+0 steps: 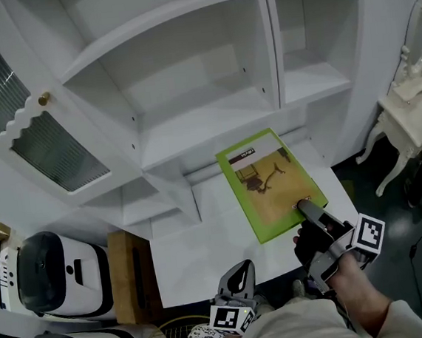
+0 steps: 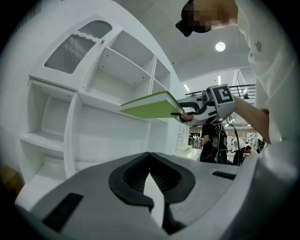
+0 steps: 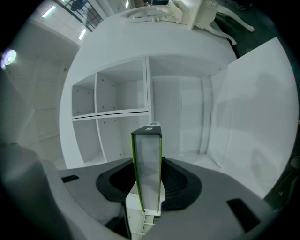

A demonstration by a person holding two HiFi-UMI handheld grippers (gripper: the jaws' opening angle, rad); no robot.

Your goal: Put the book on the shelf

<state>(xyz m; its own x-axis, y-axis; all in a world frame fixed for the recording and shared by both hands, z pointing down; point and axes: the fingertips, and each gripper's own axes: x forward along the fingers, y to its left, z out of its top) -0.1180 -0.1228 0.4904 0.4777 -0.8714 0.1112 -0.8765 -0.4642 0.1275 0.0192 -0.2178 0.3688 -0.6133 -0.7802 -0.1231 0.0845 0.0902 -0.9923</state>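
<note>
Right gripper (image 1: 307,206) has the green book (image 1: 266,181) by its near right corner, fingers clenched on both covers. The right gripper view shows the book edge-on, standing squarely between the two black pads. The book is held out flat, cover up, in the air over the white counter (image 1: 196,248) and clear of it. Its far end reaches toward the open compartments of the white shelf (image 1: 187,77). From the left gripper view it hangs roughly level with one of the shelf boards, out in front of the unit and not on any board.

Left gripper (image 1: 238,273) sits low and near, close to the person's body, pointing at the shelving. Its fingers are closed tip to tip with nothing between them. On the far left a cabinet door (image 1: 36,129) with a ribbed glass pane stands swung open.
</note>
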